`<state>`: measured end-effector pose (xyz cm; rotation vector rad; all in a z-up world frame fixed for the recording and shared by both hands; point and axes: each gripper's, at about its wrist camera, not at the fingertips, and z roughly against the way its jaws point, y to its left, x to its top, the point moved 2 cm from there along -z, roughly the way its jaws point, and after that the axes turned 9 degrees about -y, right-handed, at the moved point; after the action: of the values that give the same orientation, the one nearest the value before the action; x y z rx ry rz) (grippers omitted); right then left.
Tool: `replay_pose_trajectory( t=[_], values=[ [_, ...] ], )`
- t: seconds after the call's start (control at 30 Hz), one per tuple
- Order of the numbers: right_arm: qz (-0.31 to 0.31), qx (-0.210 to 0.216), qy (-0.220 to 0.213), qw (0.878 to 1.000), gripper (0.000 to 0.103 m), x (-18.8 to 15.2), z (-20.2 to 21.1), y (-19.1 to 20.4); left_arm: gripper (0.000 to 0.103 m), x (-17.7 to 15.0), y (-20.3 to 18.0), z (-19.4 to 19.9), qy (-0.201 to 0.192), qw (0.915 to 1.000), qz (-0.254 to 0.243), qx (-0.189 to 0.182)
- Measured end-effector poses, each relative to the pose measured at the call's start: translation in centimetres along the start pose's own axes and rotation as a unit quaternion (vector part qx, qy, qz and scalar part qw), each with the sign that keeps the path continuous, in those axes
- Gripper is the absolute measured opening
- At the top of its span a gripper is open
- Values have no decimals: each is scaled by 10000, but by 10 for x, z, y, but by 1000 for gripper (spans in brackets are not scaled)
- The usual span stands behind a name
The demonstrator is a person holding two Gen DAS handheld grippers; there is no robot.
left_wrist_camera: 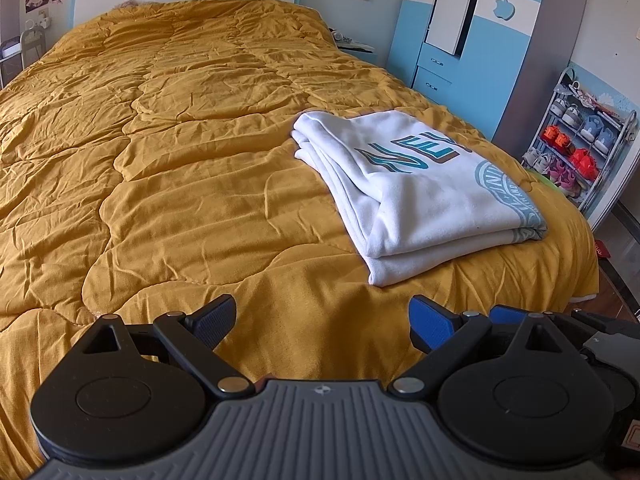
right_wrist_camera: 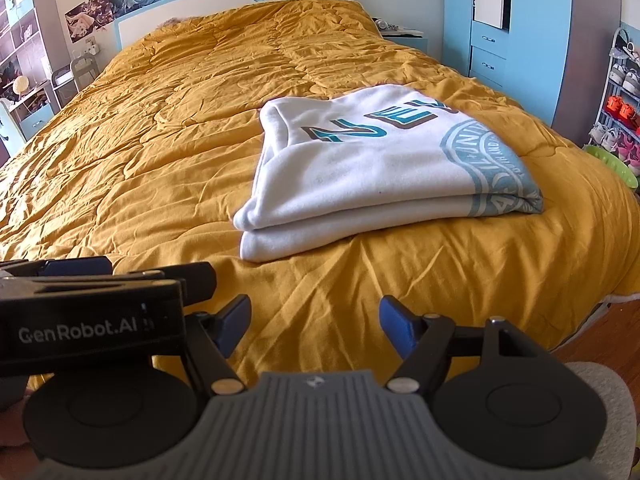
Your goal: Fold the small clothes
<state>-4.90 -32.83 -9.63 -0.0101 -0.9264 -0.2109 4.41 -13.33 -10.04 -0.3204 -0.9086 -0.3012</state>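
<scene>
A white garment with teal lettering and a round teal print (left_wrist_camera: 416,188) (right_wrist_camera: 380,160) lies folded in a neat stack on the mustard quilt (left_wrist_camera: 180,140) (right_wrist_camera: 160,128), near the bed's right foot corner. My left gripper (left_wrist_camera: 322,322) is open over the quilt at the foot edge, with nothing between its blue pads; the garment is ahead and to its right. My right gripper (right_wrist_camera: 314,322) is also open and empty, a short way in front of the garment's near folded edge. The left gripper's black body (right_wrist_camera: 92,316) shows at the left of the right wrist view.
A blue and white wardrobe (left_wrist_camera: 480,28) stands right of the bed. A metal shoe rack (left_wrist_camera: 576,148) with several pairs is by the right wall. A nightstand (right_wrist_camera: 404,36) is beside the headboard (right_wrist_camera: 224,0). Shelves and a chair (right_wrist_camera: 28,72) line the left wall.
</scene>
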Motion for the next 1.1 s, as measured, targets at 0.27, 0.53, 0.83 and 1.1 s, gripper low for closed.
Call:
replay_pose_trajectory(
  t=[0.27,0.53,0.83,1.1],
  values=[
    [99,-38,-33,9999,67,0,0,6,103,1,2,-1,25,10000,-48,54],
    [147,-22,-30,9999,67,1,-1,7,103,1,4,-1,33,10000,-46,45],
    [146,1,-17,9999,67,0,-1,9,103,0,4,-2,44,10000,-43,47],
    [142,8,-7,9999,67,-1,-2,10,103,0,4,-2,48,10000,-41,44]
  ],
)
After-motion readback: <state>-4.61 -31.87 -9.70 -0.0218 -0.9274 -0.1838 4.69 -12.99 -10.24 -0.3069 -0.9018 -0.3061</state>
